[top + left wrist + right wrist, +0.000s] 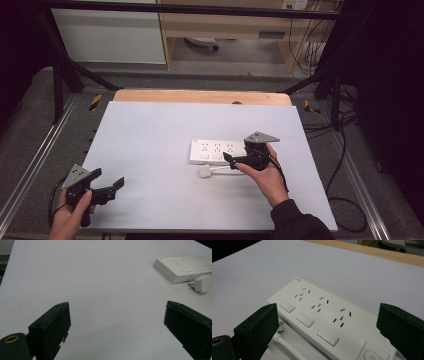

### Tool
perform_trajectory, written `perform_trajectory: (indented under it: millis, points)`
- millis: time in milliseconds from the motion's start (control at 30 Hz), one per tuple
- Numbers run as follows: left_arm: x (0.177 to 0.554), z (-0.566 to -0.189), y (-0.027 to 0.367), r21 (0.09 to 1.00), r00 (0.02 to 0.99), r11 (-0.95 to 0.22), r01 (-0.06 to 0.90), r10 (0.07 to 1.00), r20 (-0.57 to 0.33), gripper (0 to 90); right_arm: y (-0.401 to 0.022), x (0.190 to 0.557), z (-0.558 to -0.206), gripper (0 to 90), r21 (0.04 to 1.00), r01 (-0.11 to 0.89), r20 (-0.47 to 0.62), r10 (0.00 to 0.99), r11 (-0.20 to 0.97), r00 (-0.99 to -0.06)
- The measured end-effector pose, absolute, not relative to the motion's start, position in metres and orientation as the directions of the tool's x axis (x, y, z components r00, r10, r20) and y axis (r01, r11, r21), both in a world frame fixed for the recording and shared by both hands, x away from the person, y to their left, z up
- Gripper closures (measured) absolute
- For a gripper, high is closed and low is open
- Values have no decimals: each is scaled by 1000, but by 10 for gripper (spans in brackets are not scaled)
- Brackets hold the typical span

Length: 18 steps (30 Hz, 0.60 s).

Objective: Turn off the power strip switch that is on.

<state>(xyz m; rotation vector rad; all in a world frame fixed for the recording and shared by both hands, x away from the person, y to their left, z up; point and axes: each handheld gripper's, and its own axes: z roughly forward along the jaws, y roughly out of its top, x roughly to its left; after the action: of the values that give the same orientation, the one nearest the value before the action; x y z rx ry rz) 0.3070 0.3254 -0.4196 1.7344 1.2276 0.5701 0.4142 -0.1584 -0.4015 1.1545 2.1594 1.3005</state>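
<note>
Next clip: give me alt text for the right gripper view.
A white power strip with three socket sets and three switches lies on a white table, seen between the right gripper's two open black jaws. A white cable and plug prongs lie beside it.

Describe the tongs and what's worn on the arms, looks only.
Both are black handheld tongs: left tongs, right tongs. Each has two blocky black jaws with screw holes and a grey three-cornered plate on top, dotted with small holes. A black cable trails from each. The right arm wears a dark sleeve.
</note>
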Motion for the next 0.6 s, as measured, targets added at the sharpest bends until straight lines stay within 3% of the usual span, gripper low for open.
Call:
perform_trajectory:
  millis: [100, 600]
  points:
    - [307, -420, 325, 866, 398, -96, 491, 909, -125, 70, -161, 413, -398, 29, 885, 409, 71, 805, 221, -589]
    - [307, -420, 325, 865, 399, -98, 491, 909, -124, 70, -186, 409, -386, 26, 905, 396, 97, 829, 157, -551]
